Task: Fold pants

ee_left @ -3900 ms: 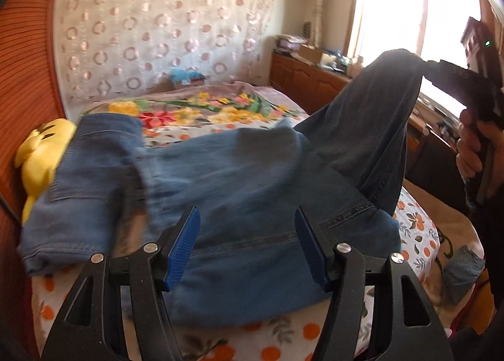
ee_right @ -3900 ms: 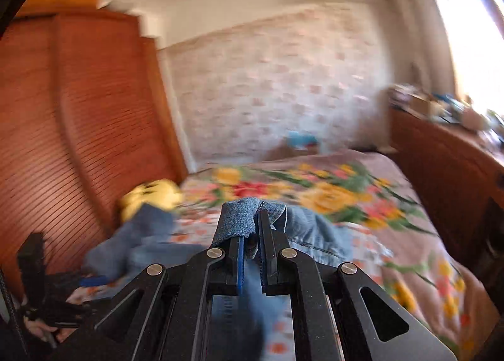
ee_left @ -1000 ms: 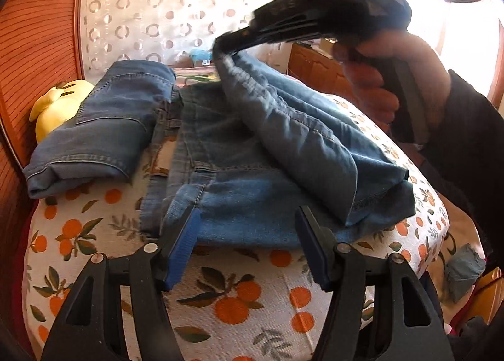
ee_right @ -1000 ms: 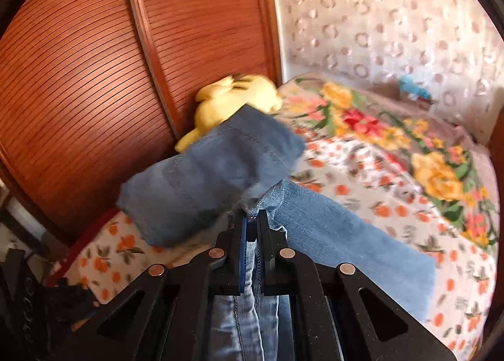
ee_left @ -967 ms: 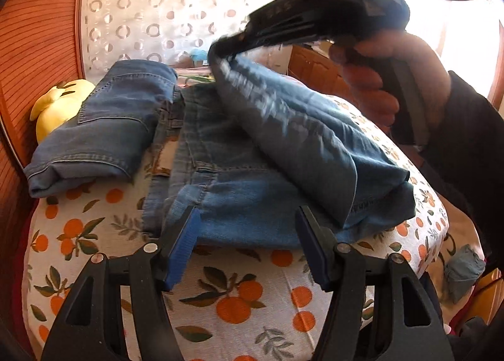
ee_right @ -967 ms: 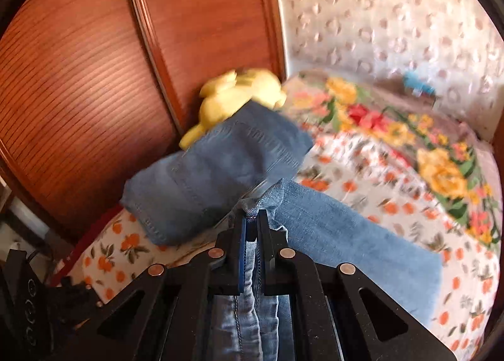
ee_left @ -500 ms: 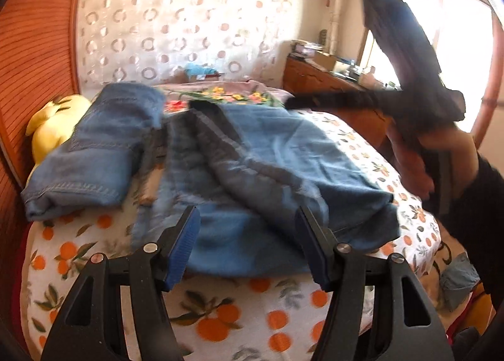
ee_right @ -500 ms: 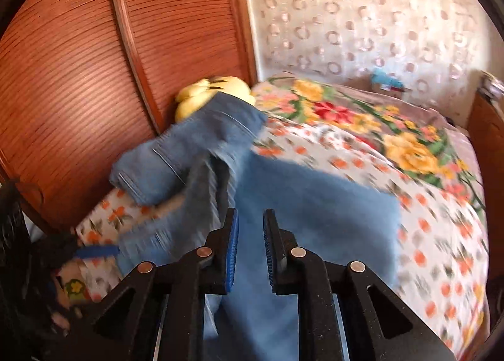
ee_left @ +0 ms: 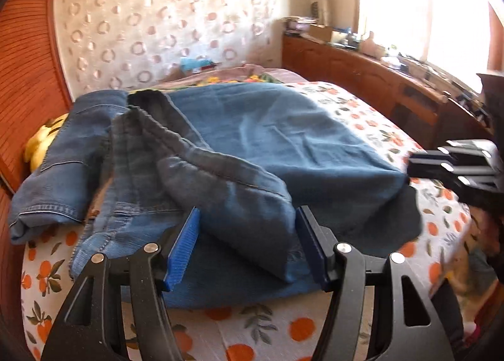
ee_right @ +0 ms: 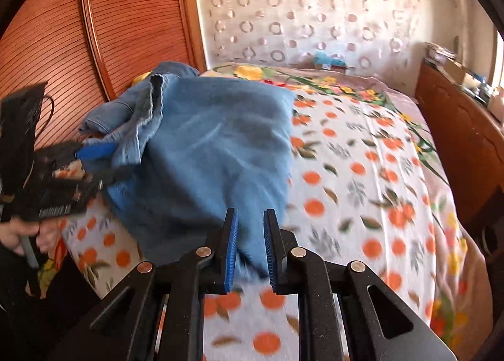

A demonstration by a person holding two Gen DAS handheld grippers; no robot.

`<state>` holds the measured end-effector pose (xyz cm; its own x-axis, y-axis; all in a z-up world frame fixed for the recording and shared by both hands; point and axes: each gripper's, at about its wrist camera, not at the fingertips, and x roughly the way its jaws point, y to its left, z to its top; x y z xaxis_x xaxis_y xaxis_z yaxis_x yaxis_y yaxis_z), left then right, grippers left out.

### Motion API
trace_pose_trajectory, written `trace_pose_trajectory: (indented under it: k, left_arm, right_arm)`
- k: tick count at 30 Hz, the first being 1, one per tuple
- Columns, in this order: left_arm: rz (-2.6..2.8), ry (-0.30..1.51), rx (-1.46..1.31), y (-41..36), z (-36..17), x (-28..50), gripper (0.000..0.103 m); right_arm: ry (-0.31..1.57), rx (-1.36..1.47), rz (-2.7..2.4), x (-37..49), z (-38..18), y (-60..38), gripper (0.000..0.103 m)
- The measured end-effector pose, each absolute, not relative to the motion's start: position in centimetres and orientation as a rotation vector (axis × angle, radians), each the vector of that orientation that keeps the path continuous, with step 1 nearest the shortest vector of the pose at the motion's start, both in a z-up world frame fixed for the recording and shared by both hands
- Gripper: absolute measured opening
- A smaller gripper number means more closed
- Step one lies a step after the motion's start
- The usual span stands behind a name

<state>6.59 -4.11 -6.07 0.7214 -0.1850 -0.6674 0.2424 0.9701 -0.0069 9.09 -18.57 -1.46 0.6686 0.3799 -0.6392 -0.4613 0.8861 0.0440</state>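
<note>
Blue denim pants (ee_left: 252,153) lie in a thick, half-made fold across the near end of a bed under a white quilted cover printed with oranges and leaves (ee_right: 362,171), the waist end heaped toward the ribbed wooden wall, beside a second folded blue denim garment (ee_left: 66,168) and a yellow plush toy (ee_left: 39,143). The leg has been laid over the body, so my judgement is that one fold is down and the next needs squaring up. The left tool (ee_left: 245,247) stands open, its ribbed blue pads either side of a soft rounded fold of cloth without pressing on it. The right tool (ee_right: 249,246) has just been opening; its jaws stand slightly apart, with the blurred lower edge of the denim showing between them, not pinched. The next move probably calls for pinching a hem or corner on each side and drawing the heavy, limp, stitched cloth flat before doubling it over.
</note>
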Motion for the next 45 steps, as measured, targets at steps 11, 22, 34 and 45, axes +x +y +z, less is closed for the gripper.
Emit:
trace_pose_trajectory:
  k: [11,22,34,45]
  left_arm:
    - [-0.259,0.659,-0.057,-0.7,-3.5,6.2,0.018]
    - [-0.331,0.534,-0.117,-1.2,4.6,6.7,0.017]
    - [-0.315,0.481,-0.144,0.7,6.0,5.6,0.017]
    - [-0.175,0.718,-0.182,5.3,-4.7,3.4,0.017]
  right_arm:
    - [0.697,-0.056,0.488,7.6,-2.2,-21.3,0.027]
    - [0.616,-0.062,0.481,8.7,-2.0,-19.4,0.048]
    - [0.724,-0.052,0.439,10.9,-4.0,-19.3,0.049]
    - [0.722,-0.003,0.472,8.1,-4.7,-22.0,0.049]
